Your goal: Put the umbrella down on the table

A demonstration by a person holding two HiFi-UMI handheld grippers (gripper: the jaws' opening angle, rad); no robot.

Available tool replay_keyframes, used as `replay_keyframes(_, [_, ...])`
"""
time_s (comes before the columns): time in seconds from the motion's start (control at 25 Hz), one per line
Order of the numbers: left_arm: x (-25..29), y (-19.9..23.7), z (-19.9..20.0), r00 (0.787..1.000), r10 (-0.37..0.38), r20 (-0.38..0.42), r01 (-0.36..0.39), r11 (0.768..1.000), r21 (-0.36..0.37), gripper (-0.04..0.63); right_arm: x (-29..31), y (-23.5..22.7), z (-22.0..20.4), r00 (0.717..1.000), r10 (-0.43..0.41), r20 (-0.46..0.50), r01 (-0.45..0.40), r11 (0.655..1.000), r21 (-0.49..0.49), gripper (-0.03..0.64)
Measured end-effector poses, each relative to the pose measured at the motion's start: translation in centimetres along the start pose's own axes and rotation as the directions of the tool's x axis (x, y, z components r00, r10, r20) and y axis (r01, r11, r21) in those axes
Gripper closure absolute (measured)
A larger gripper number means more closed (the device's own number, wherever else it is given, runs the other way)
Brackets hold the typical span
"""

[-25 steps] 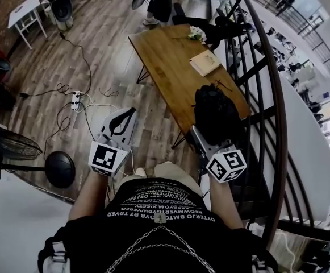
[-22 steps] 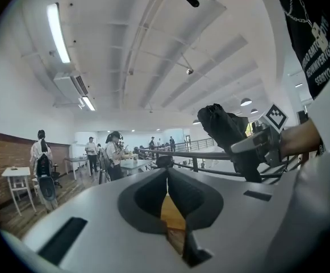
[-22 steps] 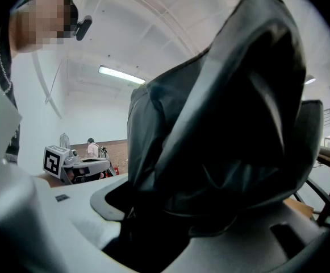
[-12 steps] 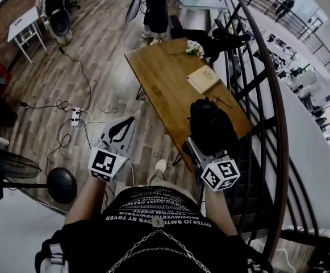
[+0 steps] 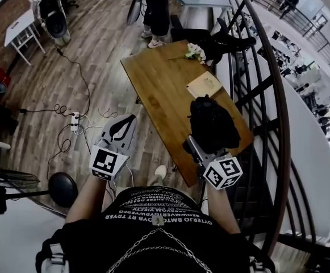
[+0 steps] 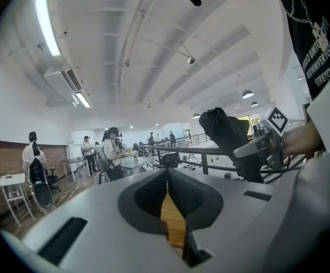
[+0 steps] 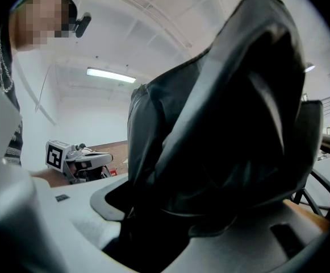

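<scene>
A folded black umbrella stands upright in my right gripper, which is shut on its lower part. It hangs over the near right end of the long wooden table. The umbrella's dark fabric fills the right gripper view and hides the jaws around it. My left gripper is shut with nothing in it and hovers over the floor left of the table's near end. The left gripper view shows the umbrella off to the right, and a sliver of the table behind the closed jaws.
A book lies mid-table and white flowers sit at the far end. A curved metal railing runs close along the table's right side. Cables and a power strip lie on the floor at left, by a fan base. A person stands beyond the table.
Both grippers have moved forward toward the table. The umbrella now hangs over the table's near end rather than in front of it. The grip on it is unchanged.
</scene>
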State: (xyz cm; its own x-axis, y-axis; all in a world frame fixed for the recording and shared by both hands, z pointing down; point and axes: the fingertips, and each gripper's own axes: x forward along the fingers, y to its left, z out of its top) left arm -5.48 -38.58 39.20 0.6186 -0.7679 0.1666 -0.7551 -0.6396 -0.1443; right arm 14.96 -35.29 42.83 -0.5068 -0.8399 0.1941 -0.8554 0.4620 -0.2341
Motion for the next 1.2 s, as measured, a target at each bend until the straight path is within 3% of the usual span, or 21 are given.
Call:
replay_keyframes(0.36, [7.1,1.6,-0.3,0.999,0.034,-0.034,-0.035,0.998,-0.047,0.566,3.2,-6.0,0.6,0.999,0.021,-0.034,-0.021,1.0,0.022,0.333])
replay_keyframes(0.52, [9.7,0.6,0.0,0.999,0.019,-0.028,-0.02,0.999,-0.028,0.566,3.3,-8.4,0.3,0.999,0.015,-0.03,-0.015,1.0,0.008,0.333])
replay_keyframes(0.76, [10.6,-0.4,0.3,0.998,-0.009,-0.057,0.009,1.0,0.01,0.566,3.8,-10.7,-0.9,0.999,0.005,-0.041,-0.001,0.996,0.091,0.333])
replay_keyframes(1.2, [14.1,2.6,-2.5,0.993,-0.033,-0.109,0.027,0.998,-0.053,0.566,9.7,-14.0,-6.8,0.982,-0.035,-0.186,0.07,0.98,0.184,0.333])
